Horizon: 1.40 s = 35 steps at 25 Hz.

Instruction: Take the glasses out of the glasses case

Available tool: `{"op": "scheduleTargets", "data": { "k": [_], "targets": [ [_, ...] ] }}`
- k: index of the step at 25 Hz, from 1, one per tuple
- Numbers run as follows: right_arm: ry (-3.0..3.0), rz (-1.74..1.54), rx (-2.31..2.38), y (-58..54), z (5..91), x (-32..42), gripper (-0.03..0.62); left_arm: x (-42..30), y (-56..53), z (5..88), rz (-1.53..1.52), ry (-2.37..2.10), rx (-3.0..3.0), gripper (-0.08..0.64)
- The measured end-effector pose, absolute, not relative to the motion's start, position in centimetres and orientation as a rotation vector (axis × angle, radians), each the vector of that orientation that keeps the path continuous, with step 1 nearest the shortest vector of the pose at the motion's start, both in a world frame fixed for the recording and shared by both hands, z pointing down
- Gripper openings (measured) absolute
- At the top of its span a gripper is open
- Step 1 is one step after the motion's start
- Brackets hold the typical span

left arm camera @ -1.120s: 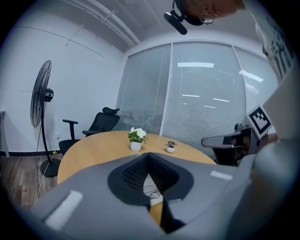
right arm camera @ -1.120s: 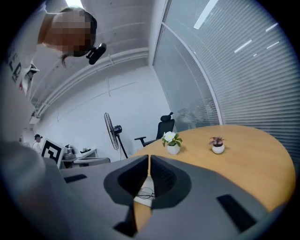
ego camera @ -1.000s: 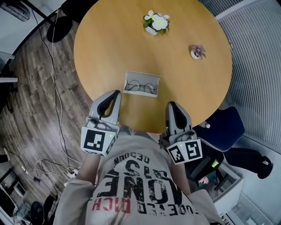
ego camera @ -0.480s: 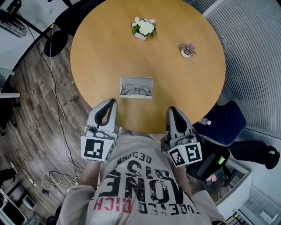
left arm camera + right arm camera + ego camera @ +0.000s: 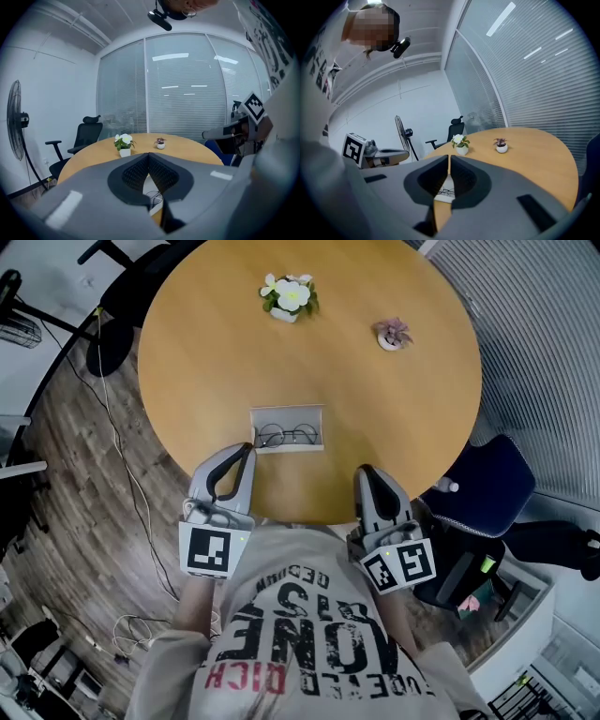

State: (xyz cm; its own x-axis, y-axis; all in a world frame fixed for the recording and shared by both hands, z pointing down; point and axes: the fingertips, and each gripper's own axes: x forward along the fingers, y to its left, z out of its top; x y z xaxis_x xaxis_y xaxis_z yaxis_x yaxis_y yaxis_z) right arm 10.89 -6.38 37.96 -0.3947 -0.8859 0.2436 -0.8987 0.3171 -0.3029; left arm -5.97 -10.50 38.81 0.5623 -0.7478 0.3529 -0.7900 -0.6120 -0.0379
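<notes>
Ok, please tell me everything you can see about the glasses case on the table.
The glasses case is a shallow, pale rectangular tray, open on top. It lies flat on the round wooden table, near the edge closest to the person. Thin round-lens wire glasses lie inside it. The tip of the shut left gripper is by its near-left corner; contact cannot be told.

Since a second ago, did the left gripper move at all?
Yes. The left gripper has crept toward the glasses case: its tip now sits at the case's near left corner, where a gap showed before.
</notes>
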Motion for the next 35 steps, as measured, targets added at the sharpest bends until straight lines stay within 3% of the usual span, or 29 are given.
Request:
{"op": "scheduleTargets", "data": {
  "k": [3, 6, 17, 35],
  "targets": [
    [-2.502, 0.635, 1.731, -6.7, 38.3, 10.9, 0.025, -4.9, -12.1, 40.5, 0.645, -1.192, 2.754, 0.015],
    [-2.480, 0.653, 1.747, -7.1, 38.7, 11.3, 0.025, -3.3, -12.8, 43.1, 0.799, -1.009, 2.764, 0.066],
    [-2.356, 0.743, 1.864, -7.7, 40.2, 12.8, 0.025, 0.7, -12.3, 51.3, 1.282, -0.370, 2.770, 0.094],
    [-2.217, 0.800, 1.983, -6.2, 41.6, 14.4, 0.025, 1.1, -12.2, 59.0, 1.769, 0.077, 2.535, 0.084]
  ]
}}
